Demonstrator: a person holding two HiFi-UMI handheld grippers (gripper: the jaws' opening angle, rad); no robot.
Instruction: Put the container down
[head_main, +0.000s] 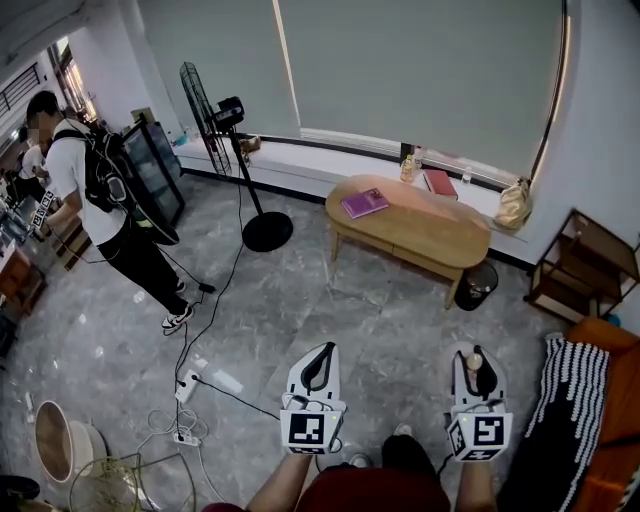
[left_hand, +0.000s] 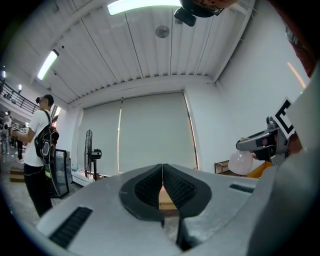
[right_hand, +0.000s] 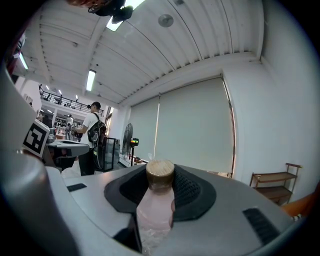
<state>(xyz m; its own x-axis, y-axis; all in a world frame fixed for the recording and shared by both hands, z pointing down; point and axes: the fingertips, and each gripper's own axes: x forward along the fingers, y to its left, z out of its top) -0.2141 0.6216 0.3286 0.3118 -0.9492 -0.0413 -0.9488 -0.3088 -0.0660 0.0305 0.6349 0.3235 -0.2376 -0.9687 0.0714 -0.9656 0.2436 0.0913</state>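
My right gripper (head_main: 478, 372) is shut on a small clear pinkish bottle (right_hand: 156, 210) with a brown cap (right_hand: 160, 171), held upright between the dark pads; in the head view the bottle (head_main: 474, 367) shows between the jaws at the lower right. The left gripper (head_main: 318, 367) is shut with nothing in it, its pads meeting at the tips (left_hand: 162, 181). Both grippers point level over the grey floor, toward a wooden oval coffee table (head_main: 440, 240) further ahead.
On the table lie a purple book (head_main: 364, 203), a red book (head_main: 440, 182) and a small bottle (head_main: 408, 168). A standing fan (head_main: 232, 150) is to its left, a bin (head_main: 478, 285) and a wooden shelf (head_main: 582, 265) to its right. Cables and a power strip (head_main: 187, 385) cross the floor. A person (head_main: 100, 205) stands far left.
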